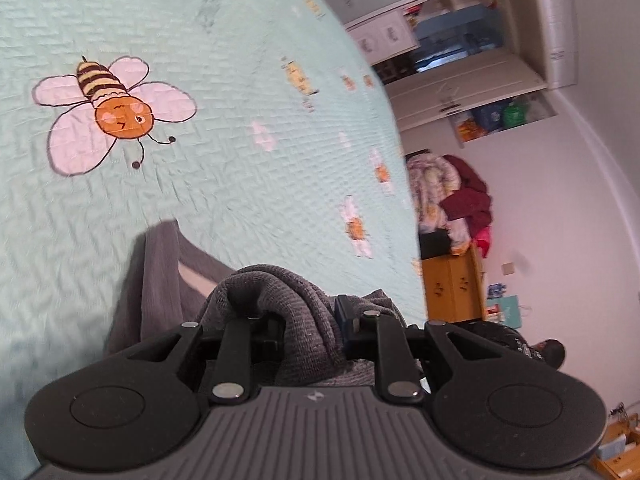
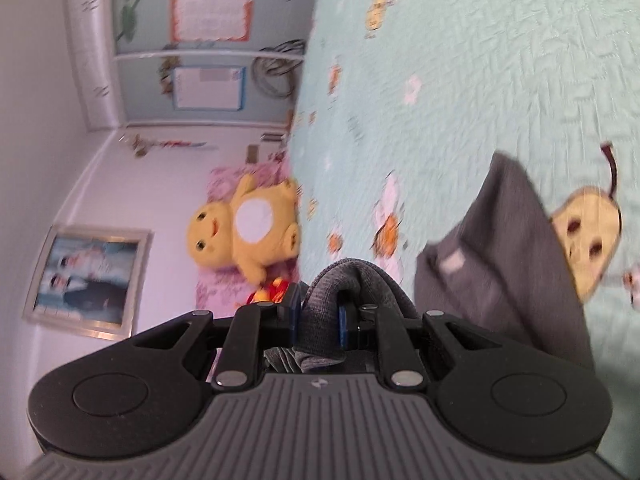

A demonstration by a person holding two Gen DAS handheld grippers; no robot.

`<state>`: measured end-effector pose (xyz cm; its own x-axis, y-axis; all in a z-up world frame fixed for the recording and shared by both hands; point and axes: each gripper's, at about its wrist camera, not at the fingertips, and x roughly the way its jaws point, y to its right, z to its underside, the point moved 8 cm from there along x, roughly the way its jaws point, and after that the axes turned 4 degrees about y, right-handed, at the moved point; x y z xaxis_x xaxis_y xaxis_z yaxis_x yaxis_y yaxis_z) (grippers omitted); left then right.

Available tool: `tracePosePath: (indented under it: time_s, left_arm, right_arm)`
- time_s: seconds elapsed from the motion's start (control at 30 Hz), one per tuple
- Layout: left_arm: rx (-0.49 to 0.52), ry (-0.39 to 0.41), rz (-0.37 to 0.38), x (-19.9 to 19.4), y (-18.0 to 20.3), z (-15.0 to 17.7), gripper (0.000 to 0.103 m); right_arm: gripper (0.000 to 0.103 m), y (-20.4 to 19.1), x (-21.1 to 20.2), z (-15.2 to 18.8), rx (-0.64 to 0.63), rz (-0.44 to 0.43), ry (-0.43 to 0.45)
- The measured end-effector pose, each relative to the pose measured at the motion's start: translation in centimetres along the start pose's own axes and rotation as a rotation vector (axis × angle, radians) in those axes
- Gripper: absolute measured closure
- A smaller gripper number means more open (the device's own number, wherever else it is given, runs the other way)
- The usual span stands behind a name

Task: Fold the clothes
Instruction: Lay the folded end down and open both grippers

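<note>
Grey ribbed knit garment (image 1: 296, 300), quilted matt cotton bedspread (image 1: 224, 168), matt black plastic tongs (image 2: 318, 316)

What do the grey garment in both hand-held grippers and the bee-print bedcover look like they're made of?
Grey garment: likely a soft knit, matte; fine ribbed loops show where it bunches in the left hand-held gripper and the right hand-held gripper.
Bedcover: seemingly quilted cotton-like cloth, matte mint; stitched herringbone puckers and printed bees show.
</note>
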<state>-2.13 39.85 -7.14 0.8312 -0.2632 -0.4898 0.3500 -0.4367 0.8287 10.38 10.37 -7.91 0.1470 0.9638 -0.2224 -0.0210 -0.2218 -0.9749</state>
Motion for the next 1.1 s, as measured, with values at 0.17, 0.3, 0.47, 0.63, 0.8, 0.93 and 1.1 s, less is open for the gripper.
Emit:
tracePosePath:
  time_s: [0.17, 0.3, 0.47, 0.63, 0.8, 0.93, 1.1]
  left_arm:
    - [-0.079, -0.049, -0.061, 4.9, -4.1, -1.5, 0.081]
    - [-0.166, -0.073, -0.080, 6.5, -6.9, -2.0, 0.079]
    - [-0.275, -0.097, -0.039, 5.9, -8.0, -2.4, 0.070]
    - [-0.328, -0.026, 0.030, 3.4, -6.0, -3.8, 0.032]
    - [-0.261, 0.028, 0.043, 0.8, -4.1, -4.0, 0.029]
    - [-0.135, 0.021, -0.002, -0.7, -3.5, -0.6, 0.029]
    - [-0.017, 0.069, -0.027, -5.1, -4.5, 4.6, 0.029]
  right_arm:
    - [0.085, 4.4, 3.5, -3.4, 0.083, 0.073, 0.021]
    - [0.085, 8.3, 5.6, -4.6, 0.150, 0.119, 0.024]
    - [0.083, 10.8, 6.7, -4.6, 0.229, 0.105, 0.019]
    - [0.059, 10.7, 6.6, -4.9, 0.286, 0.026, 0.032]
    - [0.039, 8.4, 5.0, -5.9, 0.258, -0.061, 0.082]
    - [0.038, 6.3, 3.8, -4.3, 0.118, -0.050, 0.067]
    - [0.038, 3.5, 0.1, 0.7, -0.177, 0.006, 0.031]
